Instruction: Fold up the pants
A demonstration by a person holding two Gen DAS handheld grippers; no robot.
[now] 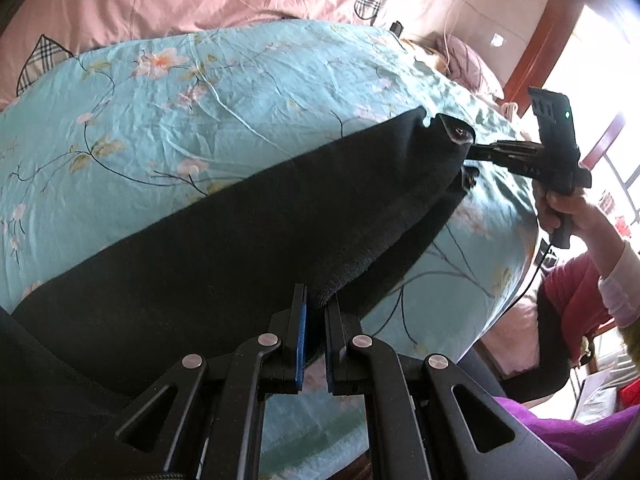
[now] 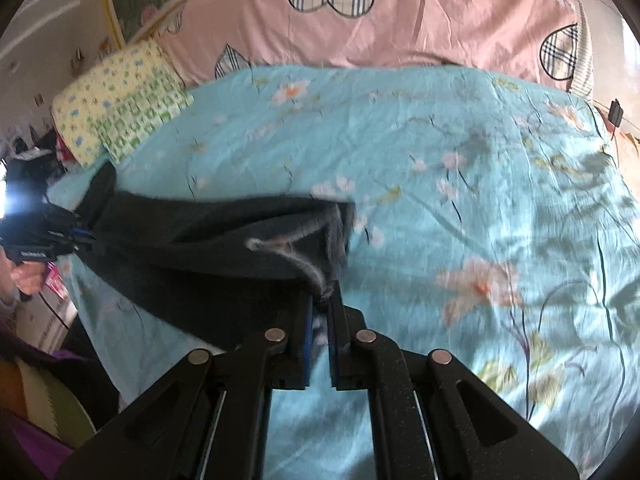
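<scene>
A: Blue pads of my left gripper (image 1: 316, 312) sit closest in the left wrist view, pinched tight on a folded edge of the black pants (image 1: 192, 248). Pants stretch from there across the teal floral bedsheet (image 1: 160, 92) to my right gripper (image 1: 476, 150), which is clamped on the far corner.

B: So both ends held. How do I do the step well?

A: I'd say keep the cloth taut between both tongs, lower both ends evenly, line up the edges before letting go. Slack looks likely to bunch the fleecy lining.

B: Right wrist view?

A: My right gripper (image 2: 320, 300) is nearest, jaws narrow, gripping the pants (image 2: 208, 264) at a grey fuzzy hem; view is a bit blurred. My left gripper (image 2: 70, 236) shows far left, holding the other end, hand under it.

B: Anything in the way?

A: Landing area on the sheet looks free. Pink quilt (image 2: 420, 12) with plaid hearts lies behind, yellow-green pillow (image 2: 120, 100) at the far left corner, well apart. A cable (image 1: 532, 276) hangs near the bed edge; I'd keep it off the fabric.
</scene>
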